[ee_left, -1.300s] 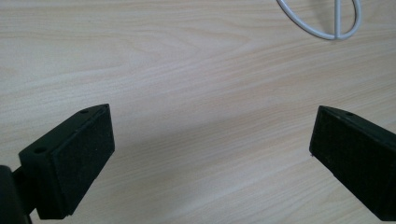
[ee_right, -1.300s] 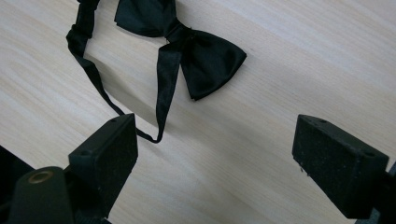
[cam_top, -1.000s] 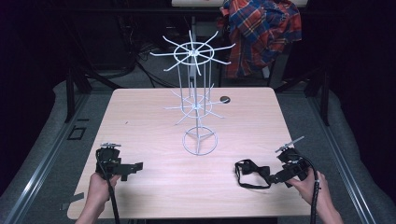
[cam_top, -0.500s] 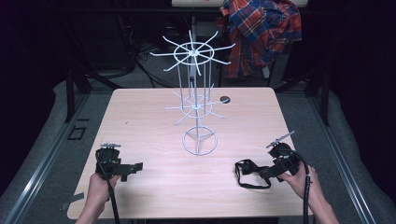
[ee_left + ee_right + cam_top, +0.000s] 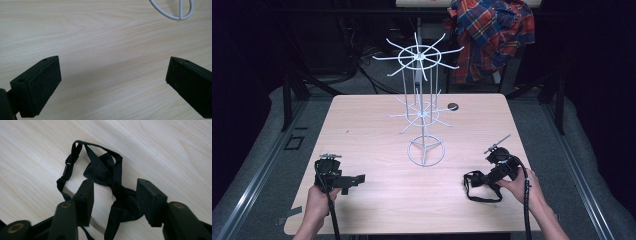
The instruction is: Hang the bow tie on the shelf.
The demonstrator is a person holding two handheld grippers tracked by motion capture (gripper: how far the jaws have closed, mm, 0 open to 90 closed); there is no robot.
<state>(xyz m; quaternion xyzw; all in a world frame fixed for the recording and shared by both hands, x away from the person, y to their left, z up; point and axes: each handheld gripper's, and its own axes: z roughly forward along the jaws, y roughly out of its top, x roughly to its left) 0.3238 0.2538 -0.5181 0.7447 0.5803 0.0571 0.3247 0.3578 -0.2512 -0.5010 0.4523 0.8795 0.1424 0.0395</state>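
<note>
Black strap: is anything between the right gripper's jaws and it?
Nothing visible. In the right gripper view the right gripper has its open jaws on either side of the black strap, which lies on the table.

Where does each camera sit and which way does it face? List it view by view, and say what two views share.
High view: above the person's side, looking forward and down on the table, rack, both hands and grippers.
Left gripper view: rides the left gripper, looking down at bare wood between its open fingers.
Right gripper view: rides the right gripper, looking down at the strap between its fingers.
Shared: the high and left gripper views both show the rack's base ring.
</note>
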